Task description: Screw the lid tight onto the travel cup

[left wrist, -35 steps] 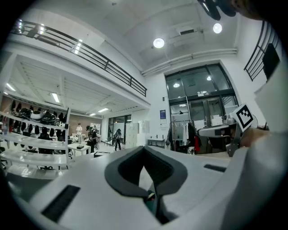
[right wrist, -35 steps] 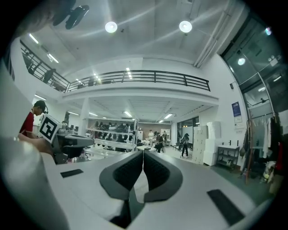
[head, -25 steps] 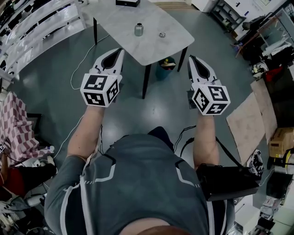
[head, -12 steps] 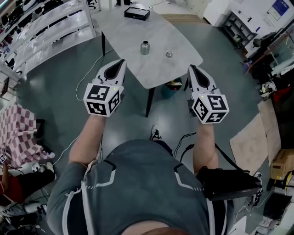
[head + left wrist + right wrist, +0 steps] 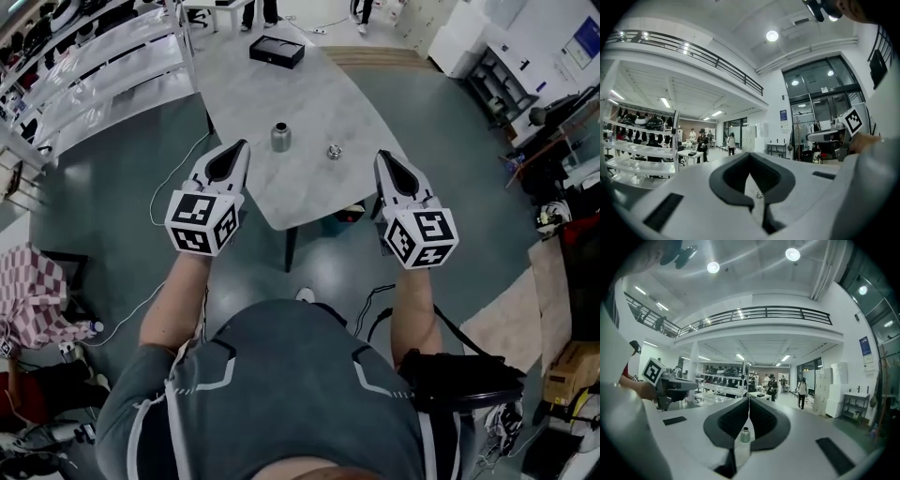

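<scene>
travel cup [image 5: 280, 137] — apart, ahead of jaws | left gripper [image 5: 241, 144], right gripper [image 5: 381, 156]: pressed together (empty)

Upright metal travel cup [image 5: 280, 137], uncapped, on marble table [image 5: 309, 89]; small lid [image 5: 334, 151] nearby, apart.

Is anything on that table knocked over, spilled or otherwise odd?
Nothing stands out. The small silver metal cup stands upright on the pale grey table, its round silver lid apart beside it, a flat black box at the far end.
</scene>
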Available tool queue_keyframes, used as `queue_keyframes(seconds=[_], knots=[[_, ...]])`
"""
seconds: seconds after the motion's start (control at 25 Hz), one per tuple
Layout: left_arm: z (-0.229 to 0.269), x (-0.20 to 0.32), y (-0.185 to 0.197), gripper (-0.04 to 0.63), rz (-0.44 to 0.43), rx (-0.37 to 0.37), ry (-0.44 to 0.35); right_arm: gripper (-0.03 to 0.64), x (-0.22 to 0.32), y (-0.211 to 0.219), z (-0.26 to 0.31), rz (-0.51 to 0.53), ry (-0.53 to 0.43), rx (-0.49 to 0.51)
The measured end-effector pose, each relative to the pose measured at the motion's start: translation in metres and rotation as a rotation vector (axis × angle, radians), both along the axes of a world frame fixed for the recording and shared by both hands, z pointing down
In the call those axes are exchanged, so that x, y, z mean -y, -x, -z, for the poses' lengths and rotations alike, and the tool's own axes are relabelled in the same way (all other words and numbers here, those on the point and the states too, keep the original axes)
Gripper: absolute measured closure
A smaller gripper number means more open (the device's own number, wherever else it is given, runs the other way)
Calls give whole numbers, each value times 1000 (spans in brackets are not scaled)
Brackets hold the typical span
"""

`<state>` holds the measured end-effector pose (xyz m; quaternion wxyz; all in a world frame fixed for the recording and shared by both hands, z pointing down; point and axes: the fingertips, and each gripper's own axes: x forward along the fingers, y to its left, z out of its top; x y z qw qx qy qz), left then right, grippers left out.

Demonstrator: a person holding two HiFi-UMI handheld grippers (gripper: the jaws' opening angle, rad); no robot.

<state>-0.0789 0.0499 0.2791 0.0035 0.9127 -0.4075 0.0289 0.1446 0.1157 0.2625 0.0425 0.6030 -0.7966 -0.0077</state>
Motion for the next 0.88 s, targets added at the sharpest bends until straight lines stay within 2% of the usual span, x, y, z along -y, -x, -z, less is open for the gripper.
queue_keyframes(seconds=[0.24, 0.44, 0.64, 0.88], knots=[[-5, 39, -48, 588, 33, 14, 28, 589, 38, -50, -11, 28, 28, 28], [-5, 74, -74, 588, 33, 37, 38, 589, 79, -69, -15, 58, 33, 42], [-24, 92, -76, 588, 23, 45, 44, 589, 100, -68, -28, 60, 35, 43], [-27, 140, -64, 588, -38, 26, 29, 589, 142, -51, -34, 17, 47, 23]])
